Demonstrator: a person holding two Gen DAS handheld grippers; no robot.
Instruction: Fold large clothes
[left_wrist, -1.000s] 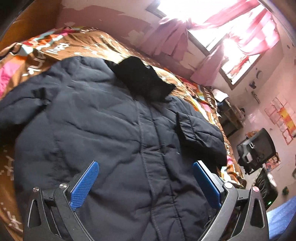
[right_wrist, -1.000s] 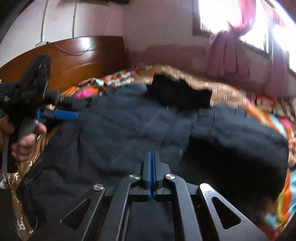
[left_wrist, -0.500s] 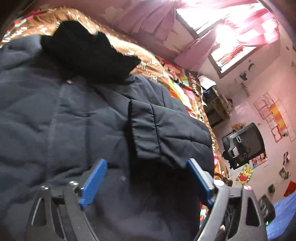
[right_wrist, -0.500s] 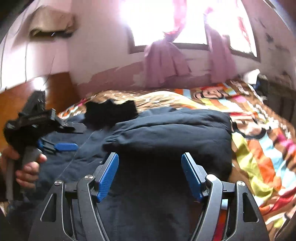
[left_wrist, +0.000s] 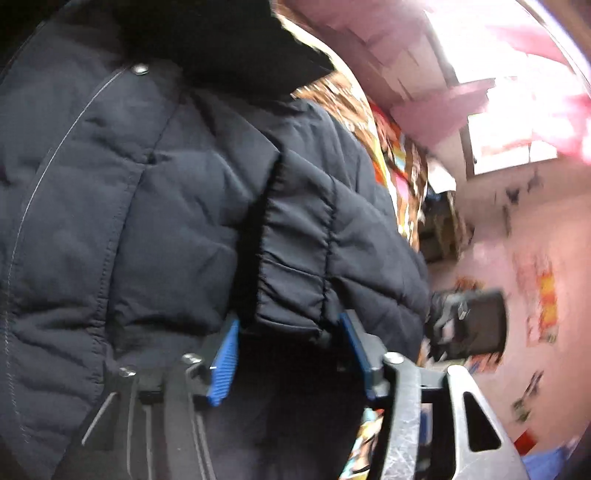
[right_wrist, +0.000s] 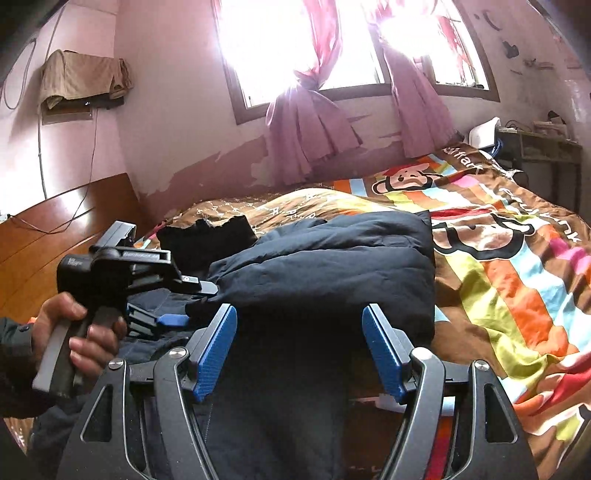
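Presently: dark padded jacket on patterned bedspread, two grippers at its near edge.
Left gripper: jaws just been closing, now narrow, the folded-in sleeve cuff between the pads. Right gripper: jaws half-wide, holding nothing, jacket just beyond the tips.

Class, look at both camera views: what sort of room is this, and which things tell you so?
Most likely a home bedroom. A bed with a colourful cartoon bedspread and wooden headboard fills the room, and pink curtains hang knotted at the window.
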